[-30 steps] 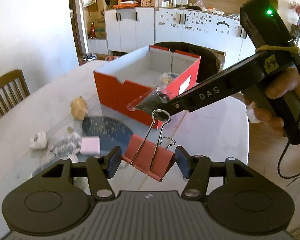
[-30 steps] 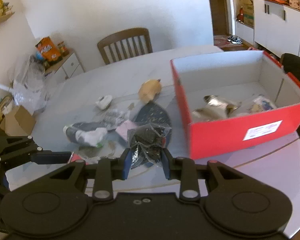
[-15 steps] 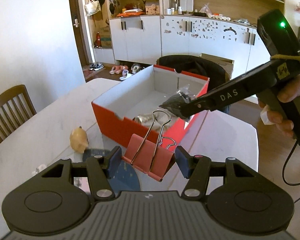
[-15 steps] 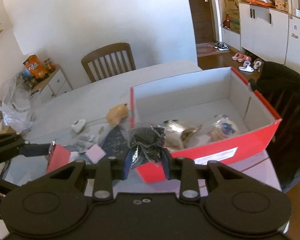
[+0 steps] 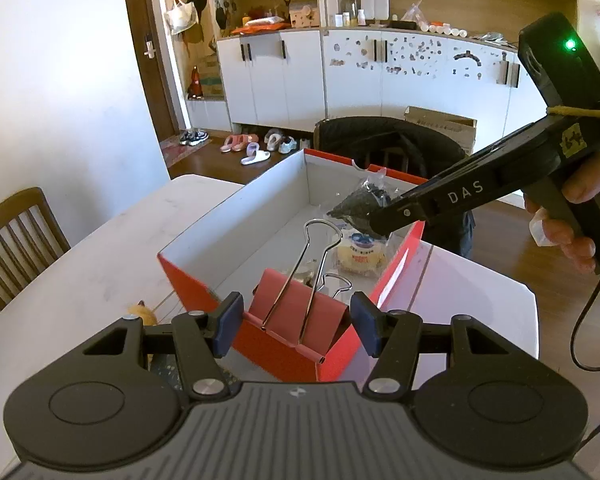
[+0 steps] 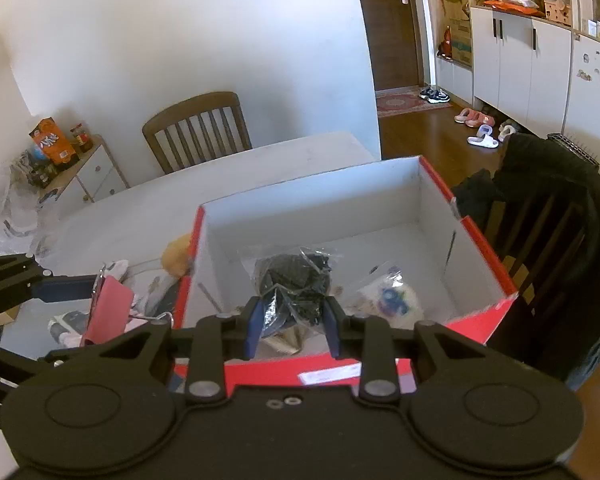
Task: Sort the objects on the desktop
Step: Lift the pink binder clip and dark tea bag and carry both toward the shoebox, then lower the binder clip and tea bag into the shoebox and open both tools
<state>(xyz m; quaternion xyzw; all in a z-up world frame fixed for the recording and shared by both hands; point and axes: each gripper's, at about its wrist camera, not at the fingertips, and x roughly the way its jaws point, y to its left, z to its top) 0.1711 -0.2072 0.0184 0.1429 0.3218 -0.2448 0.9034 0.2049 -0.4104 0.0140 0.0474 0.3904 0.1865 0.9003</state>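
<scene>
Right wrist view: right gripper (image 6: 292, 320) is clamping the bagged black item (image 6: 296, 280) over the red box (image 6: 480, 236) for dropping, while left gripper (image 5: 296, 326) is gripping the pink binder clip (image 5: 296, 312) above the box's near wall.

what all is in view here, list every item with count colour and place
red cardboard box: one, red outside, white inside, on the table
pale tabletop: one, off-white, under the box
pink binder clip with wire handles: one, between the left pads
clear bag of black pieces: one, between the right pads, over the box
clear packet with blue print: one, on the box floor
tan rounded item: one, on the table beside the box
wooden chair: one, brown, behind the table
slippers: several, pink and white, on the floor
left hand-held gripper: shut on the clip
right hand-held gripper: shut on the bag
</scene>
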